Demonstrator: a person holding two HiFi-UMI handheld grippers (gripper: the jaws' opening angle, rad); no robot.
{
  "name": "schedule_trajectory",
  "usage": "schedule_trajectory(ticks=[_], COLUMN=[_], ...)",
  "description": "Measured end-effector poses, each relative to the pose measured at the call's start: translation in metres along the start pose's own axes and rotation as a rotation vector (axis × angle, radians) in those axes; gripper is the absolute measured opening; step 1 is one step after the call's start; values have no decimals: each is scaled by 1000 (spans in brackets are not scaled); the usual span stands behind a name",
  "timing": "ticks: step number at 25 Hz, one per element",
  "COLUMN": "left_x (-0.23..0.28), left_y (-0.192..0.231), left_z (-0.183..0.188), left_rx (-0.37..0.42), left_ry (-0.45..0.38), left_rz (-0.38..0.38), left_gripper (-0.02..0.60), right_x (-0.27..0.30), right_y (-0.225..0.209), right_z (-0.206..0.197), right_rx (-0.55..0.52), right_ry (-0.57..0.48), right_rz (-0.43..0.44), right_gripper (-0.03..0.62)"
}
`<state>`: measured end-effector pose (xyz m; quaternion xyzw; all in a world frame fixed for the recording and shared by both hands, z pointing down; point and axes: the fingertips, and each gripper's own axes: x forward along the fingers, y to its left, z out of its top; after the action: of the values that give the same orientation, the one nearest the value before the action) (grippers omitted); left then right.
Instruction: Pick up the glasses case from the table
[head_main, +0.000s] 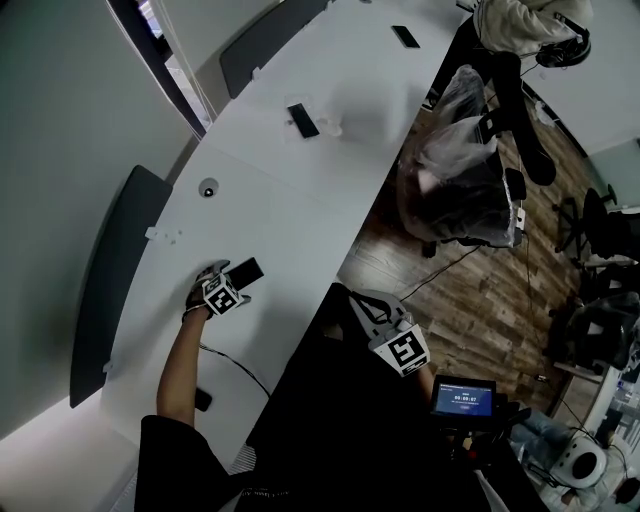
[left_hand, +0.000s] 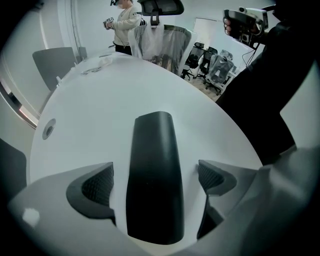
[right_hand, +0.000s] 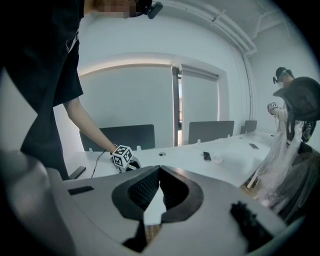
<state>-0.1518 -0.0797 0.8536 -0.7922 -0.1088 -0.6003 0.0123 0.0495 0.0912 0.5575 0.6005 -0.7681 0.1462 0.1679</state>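
"case shape and finish?"
"glasses case (left_hand: 152, 150): long, rounded, smooth matte black shell, closed, lying flat on the white table (left_hand: 100, 100) between the left gripper's (left_hand: 155, 184) 2 jaws."
"gripped?"
"no. the jaws stand wide apart, their dark ribbed pads (left_hand: 97, 186) clear of its sides."
"and the table?"
"smooth, with a curved edge and 1 round grommet (left_hand: 48, 129)."
"other gripper?"
"right gripper (right_hand: 160, 172), held beyond the table's edge, has its 2 ribbed jaws pressed together on nothing."
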Motion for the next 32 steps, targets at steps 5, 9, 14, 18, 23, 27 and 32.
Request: schedule_trajectory(ticks=[5,9,14,18,23,27,32], left_x=[-1,-5,-9,-7,-8,-9,-22], left_y=[-1,3,6,5,5,4,-2], left_z=[0,-2,-1,-2,-2,-2,13], left_rx=[-6,6,31,25,21,14,24], left_ry=[-2,38,105,111,111,107,56], left_rz=[1,6,-8,-11,-10,1,40], left_gripper=[531,445,296,296,297,296,295], right_x=[3,4,8,12,12,12,18], right_y=[-5,-8,-17,-17,-16,-17,-19], right_z=[3,9,17,17,16,17,22], right_rx=[-4,-23,-21,-18,-12,-18,-20], right_ry=[-1,-13,-29,-33,-36,-34,-45], right_rz=[5,2,-14,1,7,14,38], right_gripper=[5,5,5,5,5,5,5])
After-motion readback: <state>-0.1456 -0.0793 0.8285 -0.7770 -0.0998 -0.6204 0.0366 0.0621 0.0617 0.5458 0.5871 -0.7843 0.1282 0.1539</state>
